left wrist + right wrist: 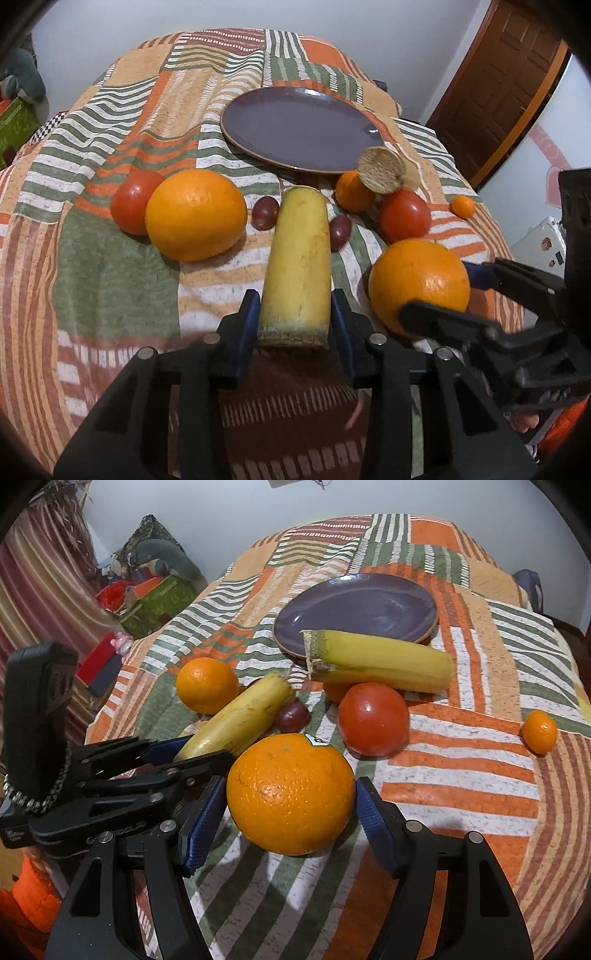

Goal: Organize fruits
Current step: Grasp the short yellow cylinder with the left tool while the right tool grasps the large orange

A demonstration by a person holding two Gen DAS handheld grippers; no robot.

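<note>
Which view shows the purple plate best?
The left wrist view: the purple plate lies nearly whole and bare beyond the fruit, only its near-right rim hidden by a banana end. In the right wrist view, the plate has a banana covering its near edge.

plate (299,129) bare | fruit cluster (388,192) crowds its near rim | cloth (110,288) left open

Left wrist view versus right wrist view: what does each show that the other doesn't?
Only the left wrist view shows a second tomato behind the far orange. Only the right wrist view shows the whole second banana half and the near orange's sticker. Both show the purple plate, left gripper flanking a banana half, and right gripper flanking the near orange.
</note>
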